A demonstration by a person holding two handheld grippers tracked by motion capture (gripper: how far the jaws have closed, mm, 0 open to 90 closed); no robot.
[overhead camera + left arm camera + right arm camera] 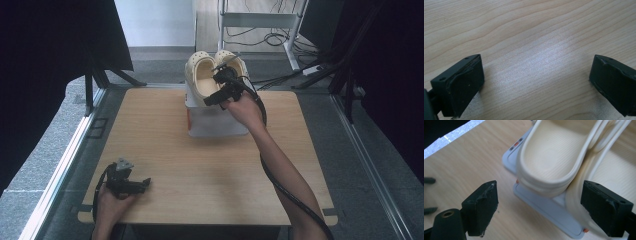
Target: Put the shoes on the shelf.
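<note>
Two cream clogs [207, 75] sit side by side atop a white box [215, 122].

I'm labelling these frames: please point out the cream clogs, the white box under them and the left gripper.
cream clogs [202, 75], high view, left clog's footbed.
white box [215, 122], high view, front wall.
left gripper [146, 182], high view, jaw tips.

lab/studio | black curtains [50, 50] | metal frame [260, 20] | floor cables [260, 37]

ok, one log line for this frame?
left gripper: open, idle, on table | right gripper: open, at cream clogs on white box
</note>
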